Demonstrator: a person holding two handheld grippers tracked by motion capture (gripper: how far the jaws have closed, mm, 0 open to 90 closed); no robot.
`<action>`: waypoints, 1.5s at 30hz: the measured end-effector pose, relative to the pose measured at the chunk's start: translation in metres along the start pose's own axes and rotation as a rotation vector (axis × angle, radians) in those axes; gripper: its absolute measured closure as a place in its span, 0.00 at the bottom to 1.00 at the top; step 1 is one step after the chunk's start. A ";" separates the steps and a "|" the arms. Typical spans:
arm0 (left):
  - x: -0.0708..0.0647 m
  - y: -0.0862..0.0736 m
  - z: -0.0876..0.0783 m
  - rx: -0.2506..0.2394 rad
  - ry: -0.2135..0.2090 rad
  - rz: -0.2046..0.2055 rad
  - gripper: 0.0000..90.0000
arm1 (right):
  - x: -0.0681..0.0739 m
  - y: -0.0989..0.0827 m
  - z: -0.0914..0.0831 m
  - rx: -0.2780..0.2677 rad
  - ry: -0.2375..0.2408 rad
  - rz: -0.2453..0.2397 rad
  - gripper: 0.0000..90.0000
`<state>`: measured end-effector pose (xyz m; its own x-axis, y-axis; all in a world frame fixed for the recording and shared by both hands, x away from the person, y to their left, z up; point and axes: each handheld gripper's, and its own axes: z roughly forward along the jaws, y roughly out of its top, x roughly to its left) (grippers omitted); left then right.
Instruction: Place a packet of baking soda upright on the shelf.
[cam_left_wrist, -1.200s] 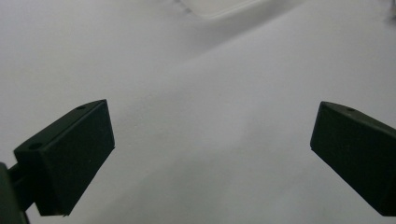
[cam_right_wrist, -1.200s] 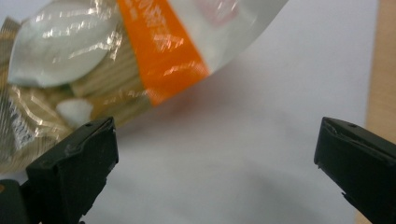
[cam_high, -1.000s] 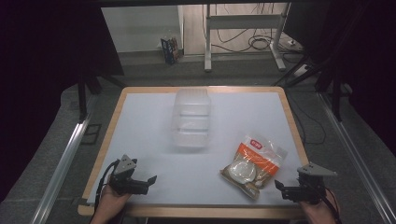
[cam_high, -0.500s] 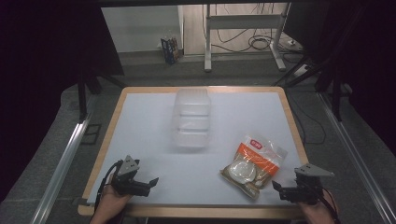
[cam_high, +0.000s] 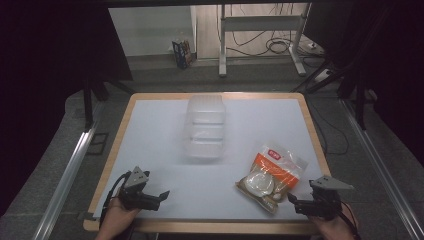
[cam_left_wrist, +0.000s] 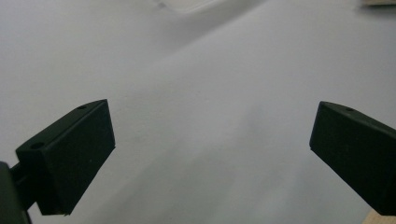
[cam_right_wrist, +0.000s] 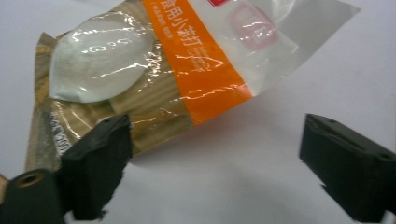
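white table (cam_high: 165, 135), snack bag (cam_high: 272, 172) lying diagonally, near right gripper (cam_high: 295, 202)

1 snack bag (cam_high: 271, 172), 1 clear plastic container (cam_high: 205, 126), 2 grippers on 1 table (cam_high: 150, 130).

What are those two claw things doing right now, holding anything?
Left gripper: open, nothing between its jaws, over the bare white table.
Right gripper: open, jaws just been closing a little, holding nothing; the snack bag lies just ahead.
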<state>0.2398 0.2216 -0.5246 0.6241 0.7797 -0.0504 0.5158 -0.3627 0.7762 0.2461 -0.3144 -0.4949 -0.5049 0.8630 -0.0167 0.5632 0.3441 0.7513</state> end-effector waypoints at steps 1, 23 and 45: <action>0.000 0.000 0.000 0.000 0.000 0.000 0.00 | 0.000 0.000 0.000 0.000 0.000 0.000 0.13; -0.001 0.001 0.001 0.032 0.015 0.006 0.00 | 0.025 0.006 0.000 0.097 0.081 -0.137 0.86; 0.000 0.001 0.002 0.029 -0.002 -0.002 0.00 | 0.038 0.002 0.026 0.229 0.230 -0.146 0.98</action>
<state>0.2413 0.2207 -0.5252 0.6241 0.7795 -0.0532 0.5339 -0.3758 0.7574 0.2447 -0.2712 -0.5109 -0.7104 0.7017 0.0549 0.5928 0.5545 0.5841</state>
